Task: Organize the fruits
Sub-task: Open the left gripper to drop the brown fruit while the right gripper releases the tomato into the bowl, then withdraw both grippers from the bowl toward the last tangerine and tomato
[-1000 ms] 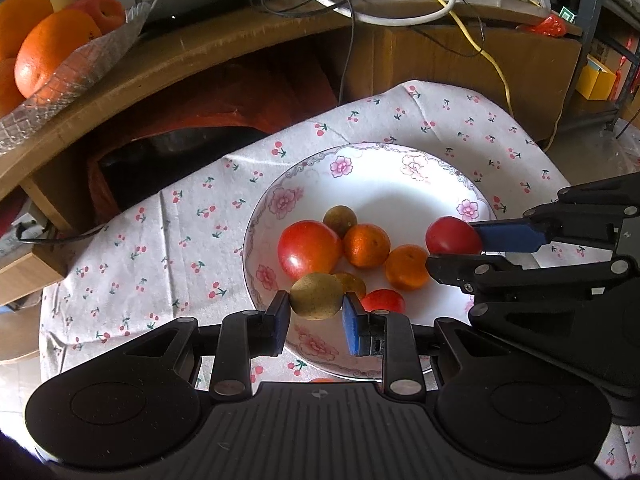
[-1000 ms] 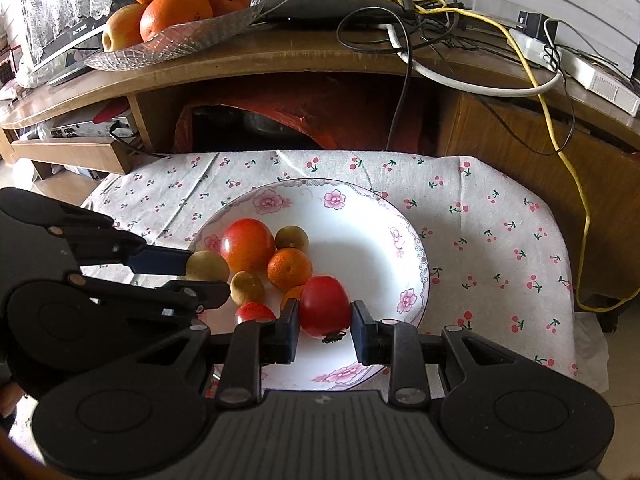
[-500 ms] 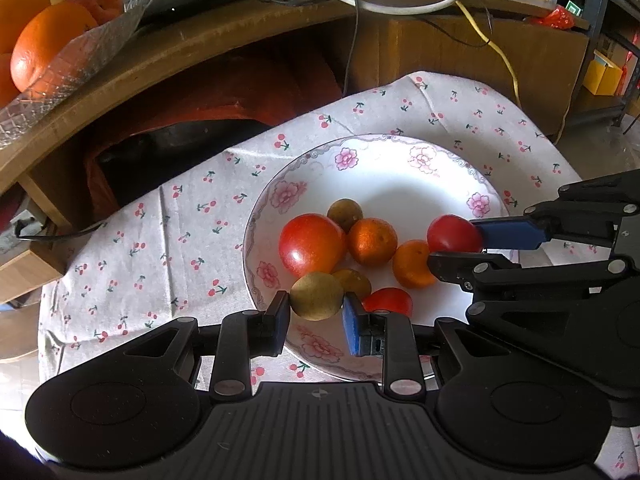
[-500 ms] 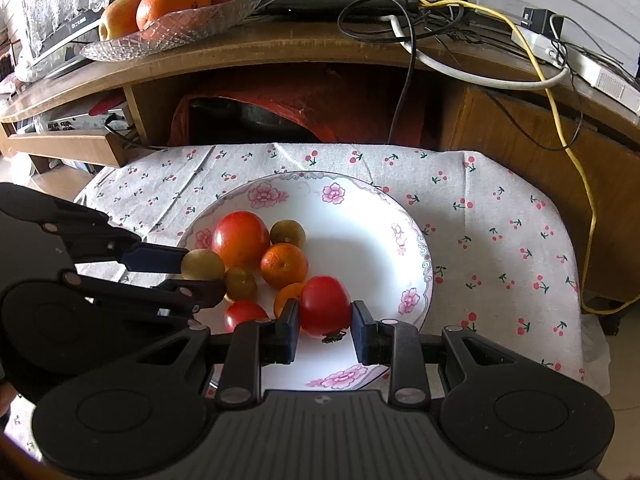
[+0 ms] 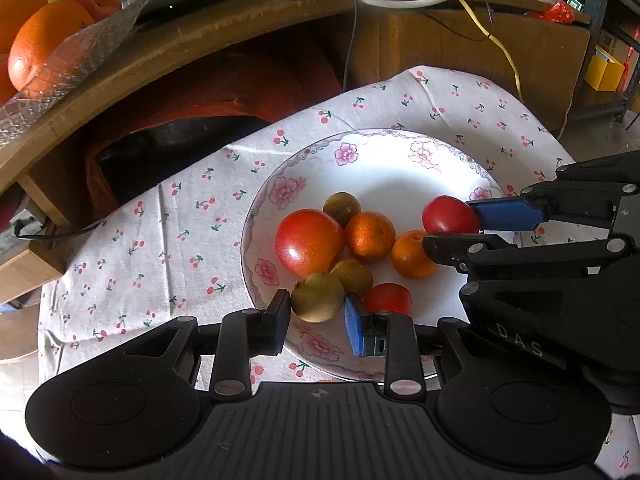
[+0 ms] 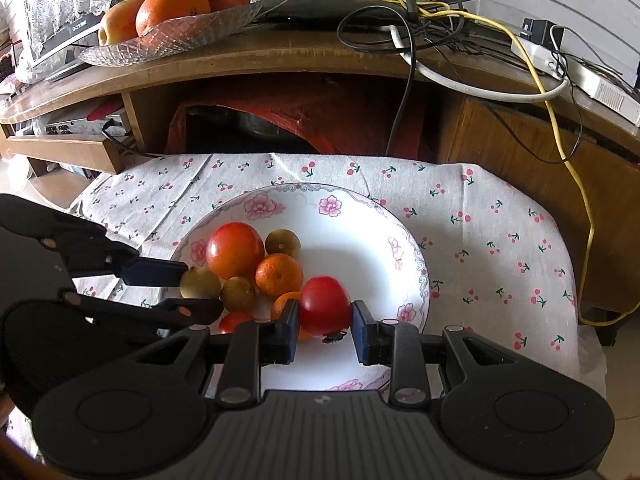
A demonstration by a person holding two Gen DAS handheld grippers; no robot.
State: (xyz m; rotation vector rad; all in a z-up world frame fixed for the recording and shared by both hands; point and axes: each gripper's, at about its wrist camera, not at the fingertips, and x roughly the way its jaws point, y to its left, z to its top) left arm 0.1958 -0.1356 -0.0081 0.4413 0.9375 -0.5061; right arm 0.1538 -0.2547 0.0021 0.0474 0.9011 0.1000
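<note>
The floral plate (image 5: 280, 192) holds tomatoes, oranges and brownish-green fruits; the left gripper (image 5: 316, 316) clasps one green fruit (image 5: 316, 298), the right gripper (image 6: 325, 322) a red tomato (image 6: 325, 306).

both views sit just behind their own gripper fingers, looking forward and down, close over the flowered plate (image 5: 280, 184) on the cherry-print cloth (image 5: 168, 216). the left wrist view comes in from the plate's left near side, with the right gripper (image 5: 452, 226) entering at its right edge. the right wrist view faces the plate (image 6: 416, 256) more squarely, with the left gripper (image 6: 200, 286) entering at its left edge. both share the plate, the cloth, the wooden desk (image 6: 320, 60) behind, and the glass fruit dish (image 6: 180, 36) on it.
</note>
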